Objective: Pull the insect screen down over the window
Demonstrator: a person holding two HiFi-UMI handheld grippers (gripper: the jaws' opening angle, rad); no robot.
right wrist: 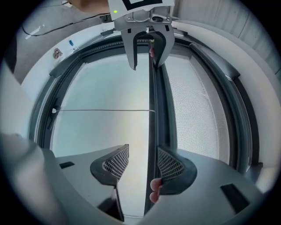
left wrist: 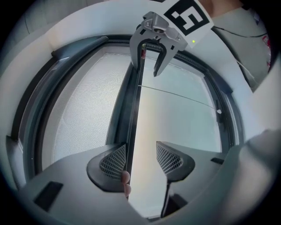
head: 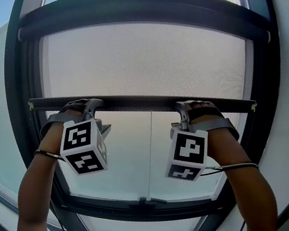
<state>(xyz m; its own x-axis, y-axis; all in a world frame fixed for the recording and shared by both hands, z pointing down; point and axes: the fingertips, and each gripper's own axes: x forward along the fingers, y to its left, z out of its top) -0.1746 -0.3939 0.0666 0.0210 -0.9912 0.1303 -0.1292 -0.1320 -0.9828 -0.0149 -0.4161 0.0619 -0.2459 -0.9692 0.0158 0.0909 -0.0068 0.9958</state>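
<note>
Hooking my left claw (left wrist: 141, 154) and right claw (right wrist: 143, 160), jaws apart, over bar (head: 135, 103); screen (head: 142, 58) roughly halfway down window (head: 122, 157), lower half uncovered.

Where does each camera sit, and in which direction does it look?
Head view: on the person's head, facing the window; shows both forearms, left gripper and right gripper at the screen's bottom bar.
Left gripper view: on the left gripper, looking along the bar toward the right gripper; shows its open jaws, a fingertip.
Right gripper view: on the right gripper, looking along the bar toward the left gripper; shows its open jaws, fingertips.
Shared: all views show the bar and mesh.
</note>
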